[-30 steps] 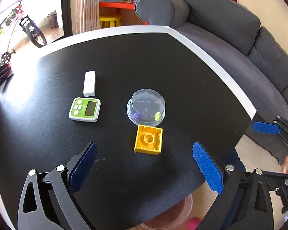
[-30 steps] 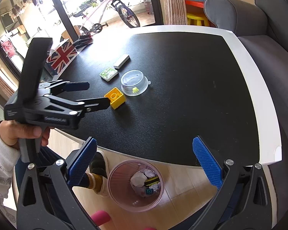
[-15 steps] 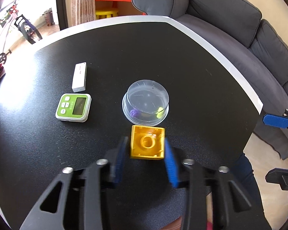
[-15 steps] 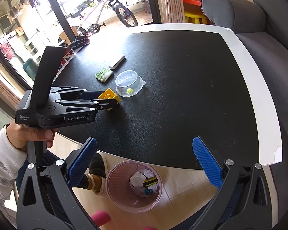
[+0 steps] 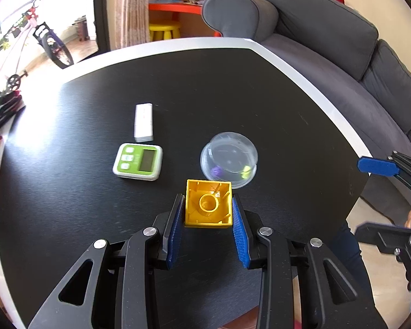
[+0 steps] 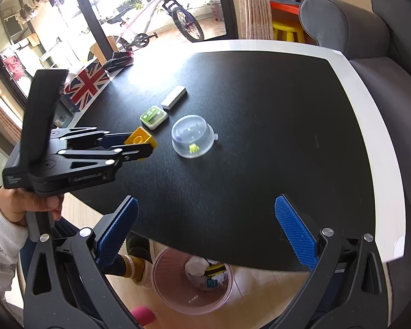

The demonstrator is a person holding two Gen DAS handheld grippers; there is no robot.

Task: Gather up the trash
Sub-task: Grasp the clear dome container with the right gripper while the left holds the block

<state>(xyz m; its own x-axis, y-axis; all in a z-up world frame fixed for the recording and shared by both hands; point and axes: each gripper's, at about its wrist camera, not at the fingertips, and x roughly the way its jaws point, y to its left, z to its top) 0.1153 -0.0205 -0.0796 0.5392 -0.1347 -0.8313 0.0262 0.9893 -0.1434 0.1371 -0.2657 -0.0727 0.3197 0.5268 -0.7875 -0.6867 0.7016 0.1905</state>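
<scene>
The block (image 5: pixel 208 204) is bright yellow all over, and the pads (image 5: pixel 174 231) pressed to its sides are deep blue with a fine ribbed texture, set on glossy black arms. The table (image 5: pixel 233 96) is matt black with a white border. The timer (image 5: pixel 137 161) has a lime-green face, white buttons and rim, and a grey screen. Beside it lies a plain white box (image 5: pixel 143 122). The dome lid (image 5: pixel 229 159) is clear, with a purple speck and a yellow-green speck showing under it. The sofa (image 5: pixel 342 44) is charcoal grey. The bin (image 6: pixel 191 285) is translucent pink. A box (image 6: pixel 86 82) carries a red, white and blue Union Jack pattern. The stool (image 5: pixel 164 30) is yellow.
</scene>
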